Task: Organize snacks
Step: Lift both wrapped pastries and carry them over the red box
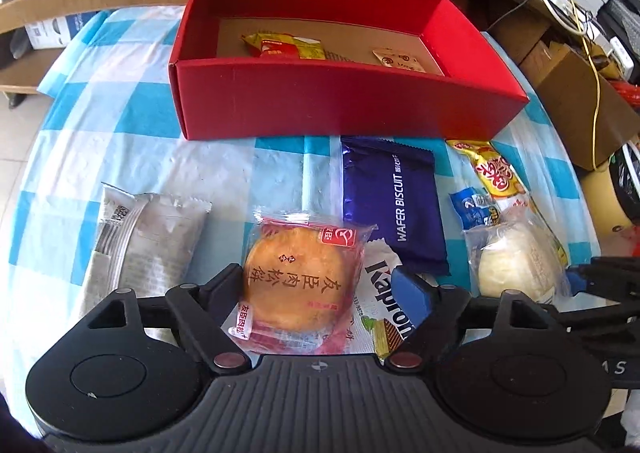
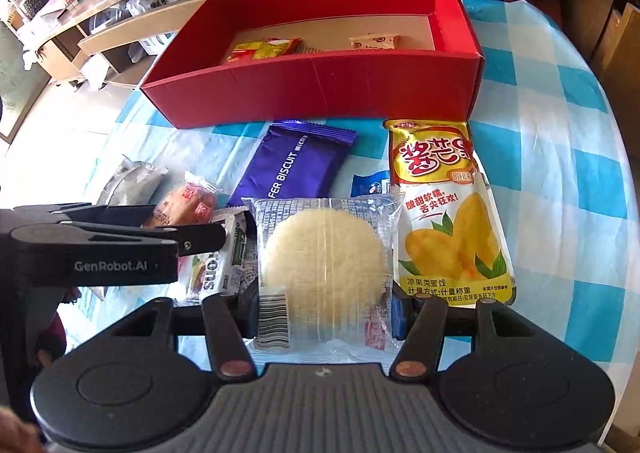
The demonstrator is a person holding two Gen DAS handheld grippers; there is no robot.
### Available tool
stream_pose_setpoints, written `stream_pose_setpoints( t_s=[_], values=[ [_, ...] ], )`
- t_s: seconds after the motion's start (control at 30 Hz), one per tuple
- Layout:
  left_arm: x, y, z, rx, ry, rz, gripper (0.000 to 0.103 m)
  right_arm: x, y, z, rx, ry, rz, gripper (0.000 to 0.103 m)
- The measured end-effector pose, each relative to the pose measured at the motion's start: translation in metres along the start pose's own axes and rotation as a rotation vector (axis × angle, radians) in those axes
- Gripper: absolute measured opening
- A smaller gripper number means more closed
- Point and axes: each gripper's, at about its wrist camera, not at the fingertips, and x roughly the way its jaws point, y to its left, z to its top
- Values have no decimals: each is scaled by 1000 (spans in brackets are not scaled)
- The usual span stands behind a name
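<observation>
The left gripper (image 1: 320, 285) stands open astride the golden pastry (image 1: 298, 285) at lower centre; the right gripper (image 2: 324, 301) clamps the pale cake (image 2: 326, 261). Close squarely before lifting toward the red box (image 1: 340, 101) above

Seven wrapped snacks are lying on the checked tablecloth (image 1: 132, 109), one red box (image 1: 344, 101) is standing at its far edge.
Outside: two round cakes (image 1: 298, 281) (image 2: 324, 253), two wafer packs (image 1: 394, 197) (image 1: 386, 301), one grey packet (image 1: 144, 237), one mango pouch (image 2: 448, 213), one blue packet (image 1: 472, 209); two packets (image 1: 286, 45) (image 1: 402, 60) are sitting inside the box.
</observation>
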Motion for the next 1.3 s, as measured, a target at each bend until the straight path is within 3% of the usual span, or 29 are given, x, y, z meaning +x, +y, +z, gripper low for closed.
stream_pose_setpoints(
  t_s=[0.1,0.17,0.67,1.3],
  values=[
    [-1,2,0,-7,-3,-10,77,2,0,0,-3,5,2,72],
    [-4,3,-1,-11,-10,-17,62,2,1,1,-7,2,3,72],
    [-29,-24,-7,73,-90,24,61,-8,9,8,-31,-74,-46,72],
    [-53,-44,29,92,-261,114,61,-35,7,43,16,-229,-89,72]
  ],
)
